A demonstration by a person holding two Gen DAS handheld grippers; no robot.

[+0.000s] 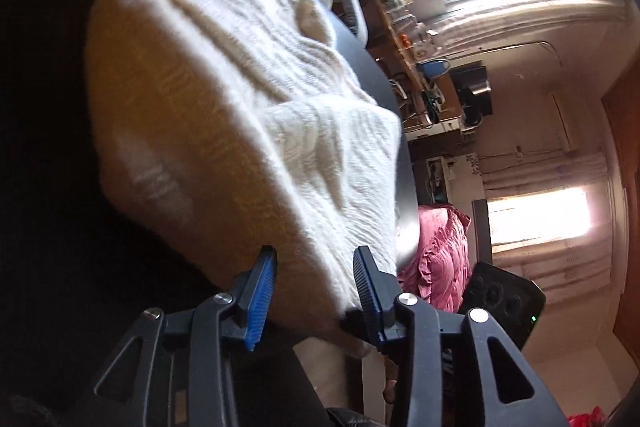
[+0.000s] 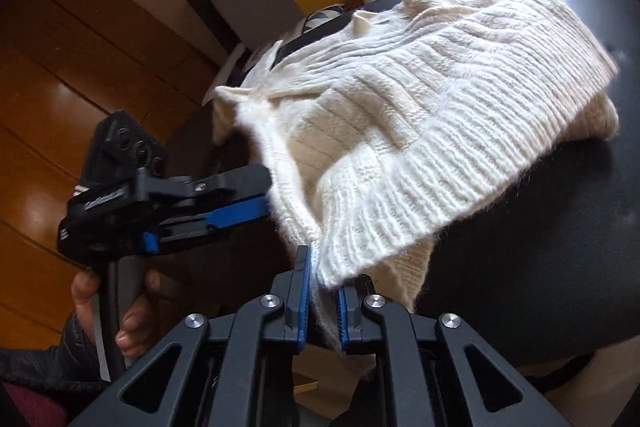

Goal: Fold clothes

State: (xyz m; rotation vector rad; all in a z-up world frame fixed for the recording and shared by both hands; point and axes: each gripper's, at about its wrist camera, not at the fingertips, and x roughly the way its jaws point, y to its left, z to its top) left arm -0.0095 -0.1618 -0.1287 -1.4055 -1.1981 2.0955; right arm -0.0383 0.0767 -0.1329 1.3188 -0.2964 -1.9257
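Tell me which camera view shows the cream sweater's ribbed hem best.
The right wrist view: the ribbed hem runs sharp and well lit across the frame, its corner between the right gripper's nearly closed pads. The left wrist view shows the sweater blurred and partly shadowed, its near edge between the left gripper's open pads; the ribbing is hard to make out.

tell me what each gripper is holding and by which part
The right gripper pinches the cream sweater at its ribbed hem corner. The left gripper holds nothing; it is open around the sweater's edge.

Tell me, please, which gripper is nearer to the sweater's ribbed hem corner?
Right. The right gripper is pinching the cream knit sweater at that corner; the left gripper sits beside the sweater's side edge.
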